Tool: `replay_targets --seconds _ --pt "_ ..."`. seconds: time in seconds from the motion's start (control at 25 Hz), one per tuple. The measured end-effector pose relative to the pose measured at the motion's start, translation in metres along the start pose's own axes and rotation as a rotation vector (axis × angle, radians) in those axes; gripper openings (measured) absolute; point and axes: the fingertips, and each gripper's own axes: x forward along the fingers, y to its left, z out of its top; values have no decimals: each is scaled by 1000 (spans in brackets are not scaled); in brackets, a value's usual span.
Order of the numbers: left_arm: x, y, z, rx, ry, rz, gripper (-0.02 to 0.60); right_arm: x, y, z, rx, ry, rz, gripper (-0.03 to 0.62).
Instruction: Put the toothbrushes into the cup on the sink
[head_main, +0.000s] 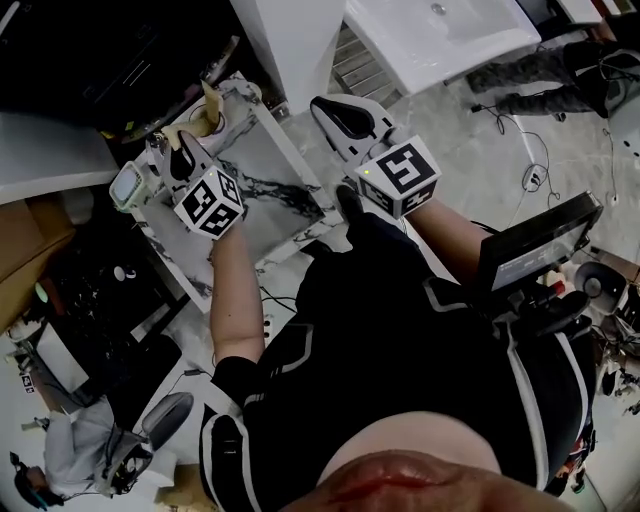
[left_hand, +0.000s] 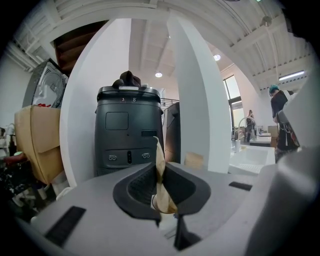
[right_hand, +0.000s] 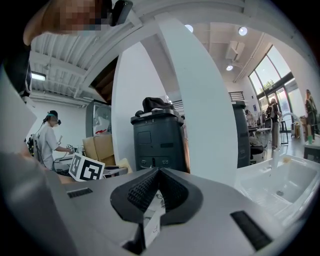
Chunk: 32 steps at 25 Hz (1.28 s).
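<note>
In the left gripper view my left gripper (left_hand: 161, 192) is shut on a thin tan strip (left_hand: 160, 165), apparently a toothbrush in paper wrapping, which stands upright between the pads. My right gripper (right_hand: 155, 197) is shut on a flat white wrapped piece with print (right_hand: 151, 220). In the head view the left gripper (head_main: 175, 145) hovers over the far left corner of a marble-patterned top (head_main: 275, 190), where a tan piece (head_main: 208, 97) sticks up beside a small pale round rim (head_main: 216, 123), perhaps the cup. The right gripper (head_main: 325, 105) is held past that top's right edge.
A white column (head_main: 290, 40) rises just beyond the marble top. A white basin (head_main: 440, 35) lies further right, and it also shows in the right gripper view (right_hand: 280, 185). A dark bin (left_hand: 129, 130) stands ahead, cardboard boxes (left_hand: 37, 140) sit at left, and people stand in the background.
</note>
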Motion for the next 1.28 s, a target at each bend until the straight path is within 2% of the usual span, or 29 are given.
replay_targets --seconds 0.12,0.56,0.8,1.0,1.28 --pt "4 0 -9 27 17 13 43 2 2 -5 3 13 6 25" --pt "16 -11 -38 -15 93 1 44 1 -6 -18 23 38 -5 25" --pt "15 -11 -39 15 91 -1 44 -2 1 -23 22 44 6 25" --pt "10 -14 -34 22 62 -32 45 -4 7 -18 5 32 14 25" --pt "-15 -11 -5 21 -4 -64 91 -7 21 -6 4 27 9 26"
